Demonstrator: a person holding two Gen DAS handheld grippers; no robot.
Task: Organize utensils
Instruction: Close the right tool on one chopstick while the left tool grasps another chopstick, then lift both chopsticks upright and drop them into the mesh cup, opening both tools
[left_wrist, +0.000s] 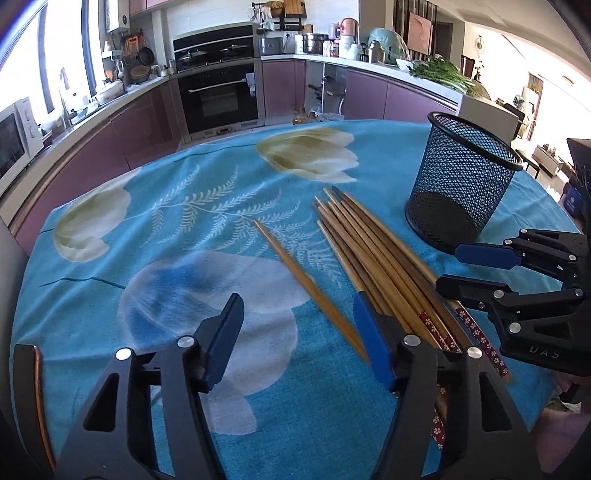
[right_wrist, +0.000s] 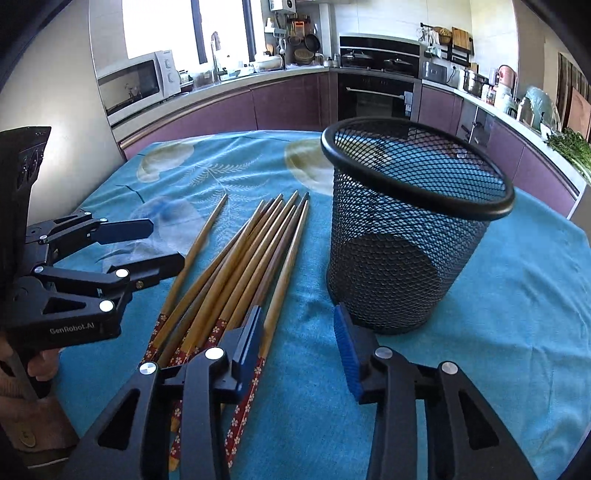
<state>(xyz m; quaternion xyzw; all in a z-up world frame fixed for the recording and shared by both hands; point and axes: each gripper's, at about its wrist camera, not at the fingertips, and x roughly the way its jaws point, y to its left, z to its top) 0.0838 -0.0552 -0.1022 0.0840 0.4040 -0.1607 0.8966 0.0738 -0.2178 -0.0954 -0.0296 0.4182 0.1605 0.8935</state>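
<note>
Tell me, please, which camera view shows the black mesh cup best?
The right wrist view shows the mesh cup best: it stands upright, close and near the middle, with its whole rim, wall and empty bottom visible. The left wrist view shows the same cup smaller and farther, toward the right edge, beyond the chopsticks; its base is partly covered by the right gripper.

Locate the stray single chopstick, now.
The single chopstick lies flat on the blue tablecloth, left of the chopstick bundle in both wrist views, apart from it, farther from the mesh cup.

Bright daylight from blown-out windows; fisheye bending, dark corners; lone chopstick motion-blurred.
</note>
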